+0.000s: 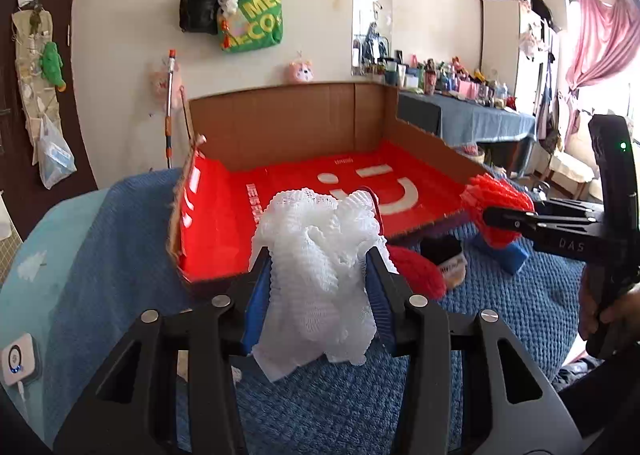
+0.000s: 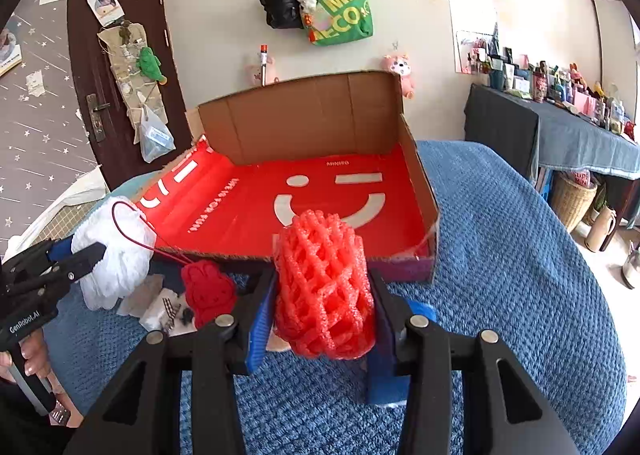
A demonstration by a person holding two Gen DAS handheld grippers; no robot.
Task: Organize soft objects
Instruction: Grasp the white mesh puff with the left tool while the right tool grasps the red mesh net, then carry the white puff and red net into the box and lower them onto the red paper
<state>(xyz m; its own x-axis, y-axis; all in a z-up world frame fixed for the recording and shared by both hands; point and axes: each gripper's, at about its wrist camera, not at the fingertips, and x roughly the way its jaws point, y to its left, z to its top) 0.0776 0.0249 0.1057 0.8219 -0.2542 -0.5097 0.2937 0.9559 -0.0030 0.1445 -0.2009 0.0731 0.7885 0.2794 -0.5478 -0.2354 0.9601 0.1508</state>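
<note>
My left gripper [image 1: 318, 259] is shut on a white mesh bath puff [image 1: 316, 251], which bulges between the blue pads above the blue blanket. My right gripper [image 2: 322, 283] is shut on a red foam net sleeve [image 2: 324, 287], also held off the blanket. Each gripper shows in the other's view: the right gripper [image 1: 490, 215] at the right with the red foam net [image 1: 496, 199], the left gripper [image 2: 96, 253] at the left with the white puff [image 2: 116, 247]. Just beyond both stands an open cardboard box [image 1: 320, 123] lined with a red smiley sheet [image 2: 320, 191].
A red knitted plush [image 2: 208, 291] lies on the blanket [image 2: 500, 255] in front of the box, beside white wrappers [image 2: 160, 307]. A blue block [image 1: 512, 255] and a small dark-lidded jar [image 1: 444, 259] lie near the box's front edge. A cluttered table [image 2: 568, 123] stands at the right.
</note>
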